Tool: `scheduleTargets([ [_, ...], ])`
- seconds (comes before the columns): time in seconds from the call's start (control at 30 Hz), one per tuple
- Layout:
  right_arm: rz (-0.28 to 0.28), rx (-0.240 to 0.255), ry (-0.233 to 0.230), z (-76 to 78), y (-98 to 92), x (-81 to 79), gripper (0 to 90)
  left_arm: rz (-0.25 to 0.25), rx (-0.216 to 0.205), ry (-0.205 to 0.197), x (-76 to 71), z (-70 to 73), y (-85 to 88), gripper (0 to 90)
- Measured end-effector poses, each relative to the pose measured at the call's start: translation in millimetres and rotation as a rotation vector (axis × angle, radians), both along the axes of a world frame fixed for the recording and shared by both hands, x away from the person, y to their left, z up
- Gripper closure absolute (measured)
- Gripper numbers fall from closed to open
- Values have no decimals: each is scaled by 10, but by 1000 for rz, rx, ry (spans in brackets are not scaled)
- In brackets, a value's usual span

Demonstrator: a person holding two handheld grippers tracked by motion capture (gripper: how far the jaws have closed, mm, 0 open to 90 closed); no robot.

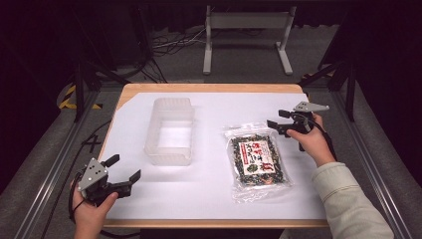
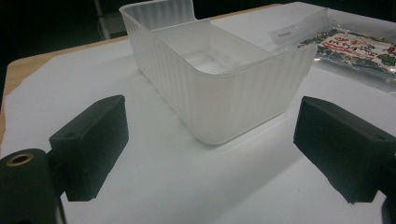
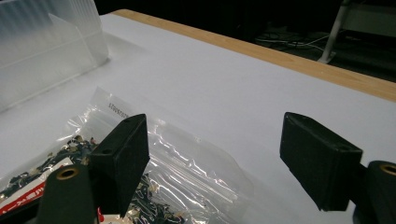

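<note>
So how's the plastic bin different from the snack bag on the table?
The plastic bin is a rigid, frosted, open-topped box standing upright and empty; the snack bag is a soft, clear pouch lying flat, filled with dark pieces and carrying a red and white label. The bin sits left of centre, the bag right, near the right gripper. Both rest on the white sheet, ungripped.

The print on the snack bag is too small to read; the left tool view crops the bag's far end; the right tool view crops the plastic bin.
</note>
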State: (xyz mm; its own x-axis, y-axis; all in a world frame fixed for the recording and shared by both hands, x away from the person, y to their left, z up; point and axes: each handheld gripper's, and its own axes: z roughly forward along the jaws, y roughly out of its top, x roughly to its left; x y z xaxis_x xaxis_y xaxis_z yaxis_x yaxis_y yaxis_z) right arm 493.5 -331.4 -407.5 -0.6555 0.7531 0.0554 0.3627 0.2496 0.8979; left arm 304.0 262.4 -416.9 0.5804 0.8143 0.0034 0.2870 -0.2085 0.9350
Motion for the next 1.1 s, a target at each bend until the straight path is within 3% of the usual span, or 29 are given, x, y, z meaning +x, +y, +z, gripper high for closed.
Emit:
scheduleTargets([
  [0.23, -10, -10, 56, -113, 26, 44, 231, -7, 3, -4, 10, -4, -10, 108],
  [0.3, -18, 17, 90, -150, 32, 54, 226, -7, 1, -4, 11, -3, -10, 108],
  [0.43, -30, 22, 139, -218, 32, 84, 227, -12, -1, 2, 8, -1, -13, 111],
  [1.1, -7, 6, 253, -342, 35, 153, 274, -4, 0, 3, -27, 0, 12, 119],
])
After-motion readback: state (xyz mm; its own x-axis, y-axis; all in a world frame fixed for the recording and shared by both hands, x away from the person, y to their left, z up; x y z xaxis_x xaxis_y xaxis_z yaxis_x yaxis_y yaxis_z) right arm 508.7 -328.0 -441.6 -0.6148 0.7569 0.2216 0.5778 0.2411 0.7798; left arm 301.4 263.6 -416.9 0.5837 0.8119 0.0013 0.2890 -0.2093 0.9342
